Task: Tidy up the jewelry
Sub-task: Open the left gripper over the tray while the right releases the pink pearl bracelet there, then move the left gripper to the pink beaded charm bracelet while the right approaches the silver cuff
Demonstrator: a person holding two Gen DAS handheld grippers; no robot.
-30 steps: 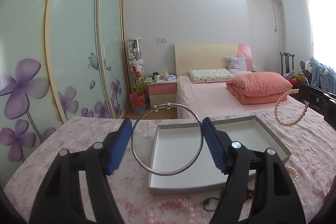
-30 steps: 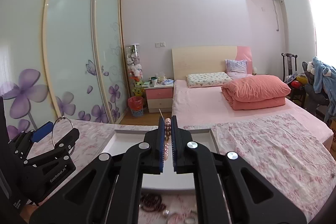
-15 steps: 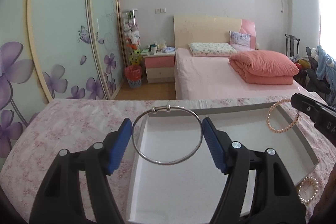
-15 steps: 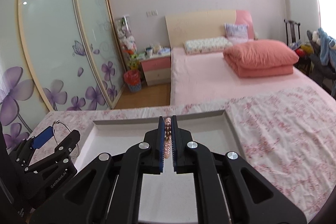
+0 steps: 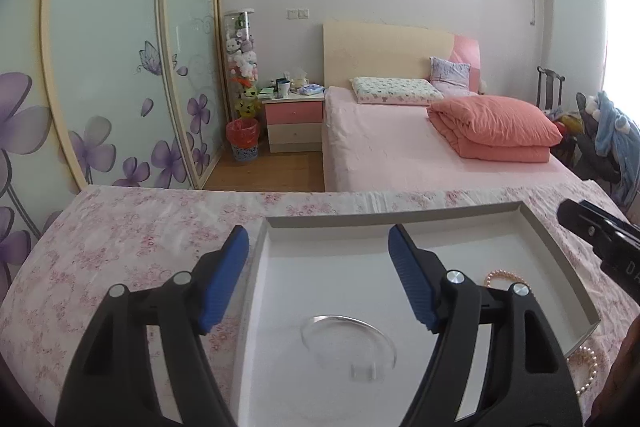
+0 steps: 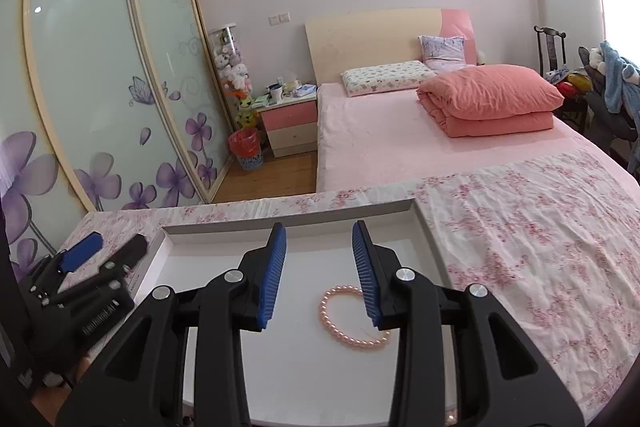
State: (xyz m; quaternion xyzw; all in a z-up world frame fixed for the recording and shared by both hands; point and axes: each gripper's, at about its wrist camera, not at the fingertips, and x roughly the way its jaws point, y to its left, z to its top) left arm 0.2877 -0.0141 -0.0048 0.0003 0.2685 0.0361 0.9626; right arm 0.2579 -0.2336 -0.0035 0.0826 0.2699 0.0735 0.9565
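Observation:
A shallow white tray (image 5: pixel 556 243) (image 6: pixel 424 219) lies on the floral tablecloth. In the left wrist view a silver bangle (image 5: pixel 348 343), blurred, lies in the tray below my open, empty left gripper (image 5: pixel 318 275). In the right wrist view a pink pearl bracelet (image 6: pixel 352 327) lies in the tray under my open, empty right gripper (image 6: pixel 318 271). The bracelet also shows in the left wrist view (image 5: pixel 500 277), partly hidden by a finger. The left gripper shows at the left of the right wrist view (image 6: pixel 108 253); the right gripper's tip shows at the right of the left wrist view (image 5: pixel 600 231).
A white pearl strand (image 5: pixel 588 363) lies on the cloth just outside the tray's right side. Behind the table are a pink bed (image 5: pixel 420 151), a nightstand (image 5: pixel 294 123), a red bin (image 5: pixel 242 139) and sliding wardrobe doors (image 5: pixel 112 67).
Both grippers have opened. The bangle has dropped from the left gripper into the tray, and the pearl bracelet has dropped from the right gripper into the tray.

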